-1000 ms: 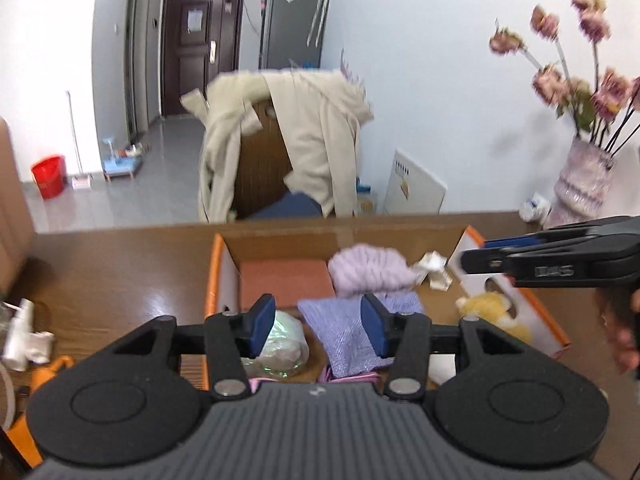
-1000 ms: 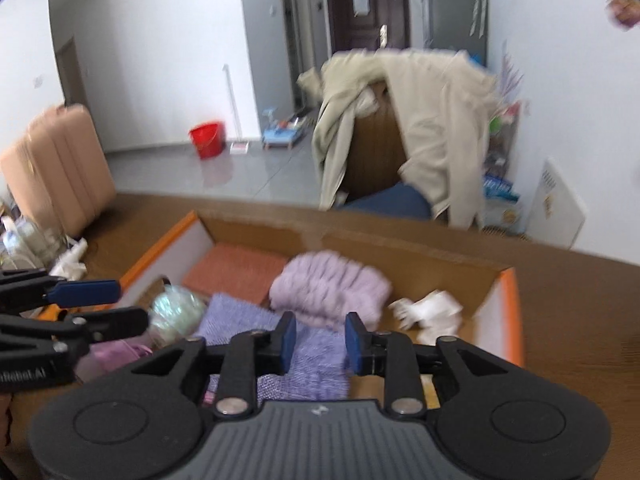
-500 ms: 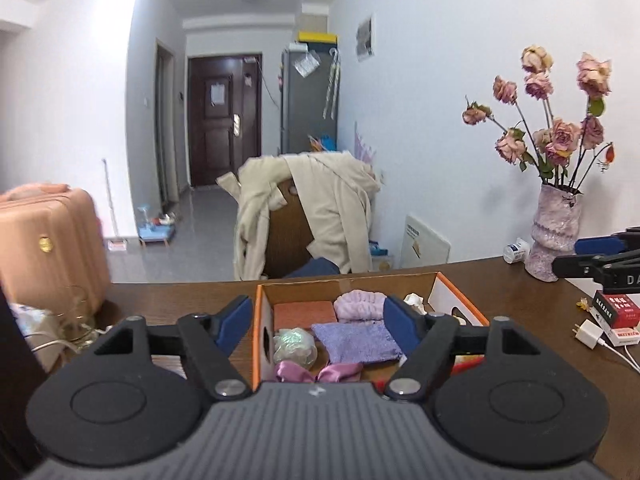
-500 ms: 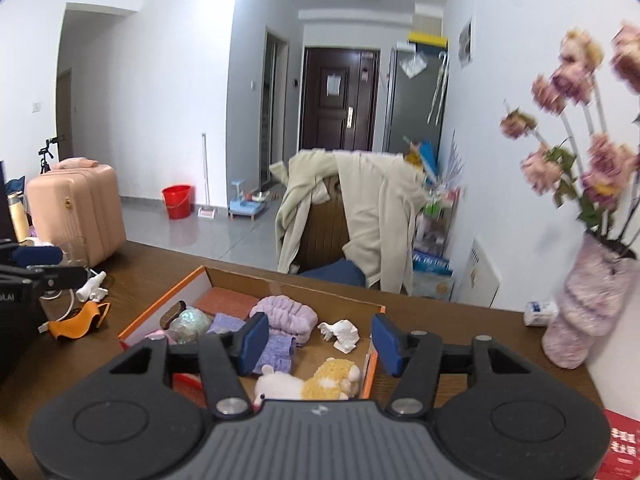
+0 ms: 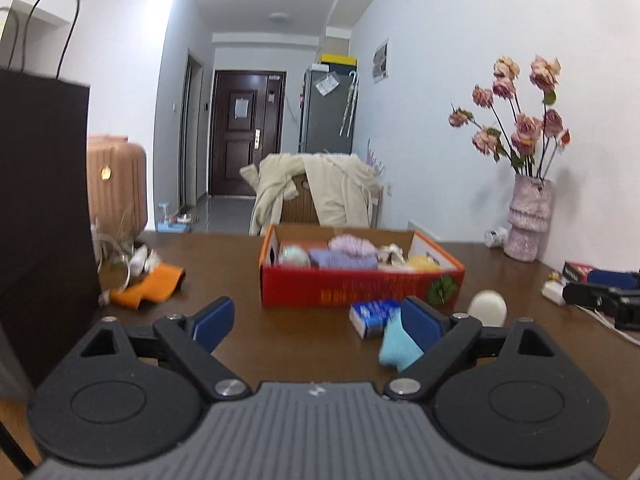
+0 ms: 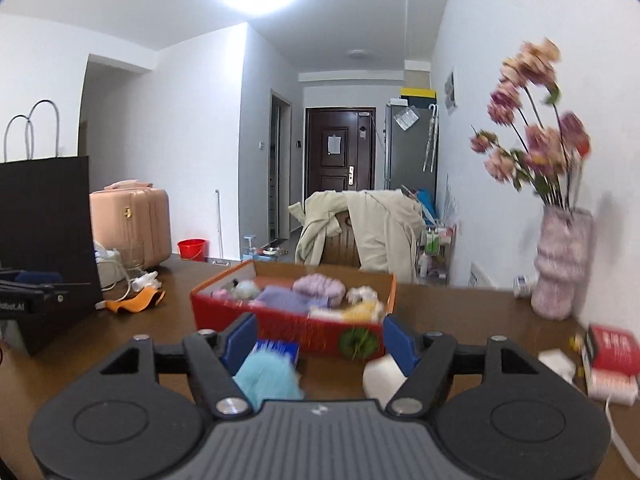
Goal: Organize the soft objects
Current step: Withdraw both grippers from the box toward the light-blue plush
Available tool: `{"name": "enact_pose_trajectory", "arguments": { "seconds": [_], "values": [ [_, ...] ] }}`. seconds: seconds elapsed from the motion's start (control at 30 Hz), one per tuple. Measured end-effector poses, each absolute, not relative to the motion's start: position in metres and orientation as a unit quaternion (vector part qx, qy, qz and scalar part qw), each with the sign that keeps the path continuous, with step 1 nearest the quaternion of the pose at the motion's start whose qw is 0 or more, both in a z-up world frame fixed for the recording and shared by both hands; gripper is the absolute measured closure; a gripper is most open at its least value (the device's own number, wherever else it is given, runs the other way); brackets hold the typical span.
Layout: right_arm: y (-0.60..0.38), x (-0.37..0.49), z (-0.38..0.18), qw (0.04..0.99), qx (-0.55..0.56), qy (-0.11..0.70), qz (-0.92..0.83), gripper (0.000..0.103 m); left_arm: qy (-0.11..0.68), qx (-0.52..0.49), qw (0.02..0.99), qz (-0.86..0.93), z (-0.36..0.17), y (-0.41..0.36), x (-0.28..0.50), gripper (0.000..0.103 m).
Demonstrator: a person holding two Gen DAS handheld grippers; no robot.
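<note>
A red-orange cardboard box [image 5: 360, 286] [image 6: 280, 320] stands mid-table, holding a lilac knit piece [image 5: 352, 245], a purple cloth [image 5: 332, 258], a pale green ball [image 5: 294, 257] and a yellow plush [image 5: 422, 262]. In front of it lie a light blue soft piece [image 5: 396, 344] [image 6: 266, 374], a blue tissue pack [image 5: 372, 316] and a white ball [image 5: 487, 307] [image 6: 382, 376]. My left gripper [image 5: 318, 322] is open and empty, back from the box. My right gripper [image 6: 318, 340] is open and empty, above the blue piece and white ball.
A black paper bag [image 5: 40, 220] stands at the left. An orange cloth [image 5: 150, 284] and cables lie beside it. A vase of pink flowers [image 6: 560, 264] stands at the right, with a red box [image 6: 612, 348] and charger nearby. A draped chair [image 5: 320, 196] is behind the table.
Both grippers have pulled back and away from above the box and opened wide. The box now sits farther off, and the blue piece, tissue pack and white ball have come into view.
</note>
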State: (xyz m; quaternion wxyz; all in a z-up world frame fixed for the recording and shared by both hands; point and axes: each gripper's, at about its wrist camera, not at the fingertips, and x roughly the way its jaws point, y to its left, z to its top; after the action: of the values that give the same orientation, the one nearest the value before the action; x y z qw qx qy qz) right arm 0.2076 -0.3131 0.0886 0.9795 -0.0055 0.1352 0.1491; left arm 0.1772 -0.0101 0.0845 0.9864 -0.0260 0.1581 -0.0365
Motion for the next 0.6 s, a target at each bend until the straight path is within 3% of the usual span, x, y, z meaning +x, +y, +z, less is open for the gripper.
{"name": "enact_pose_trajectory", "arguments": {
  "seconds": [0.27, 0.6],
  "values": [
    [-0.321, 0.167, 0.055, 0.978, 0.006, 0.148, 0.146, 0.033, 0.190, -0.004, 0.980, -0.051, 0.056, -0.027, 0.167, 0.011],
    [-0.321, 0.198, 0.045, 0.970, 0.022, 0.179, 0.161, 0.033, 0.233, -0.028, 0.968, -0.086, 0.044, -0.043, 0.217, 0.014]
  ]
}}
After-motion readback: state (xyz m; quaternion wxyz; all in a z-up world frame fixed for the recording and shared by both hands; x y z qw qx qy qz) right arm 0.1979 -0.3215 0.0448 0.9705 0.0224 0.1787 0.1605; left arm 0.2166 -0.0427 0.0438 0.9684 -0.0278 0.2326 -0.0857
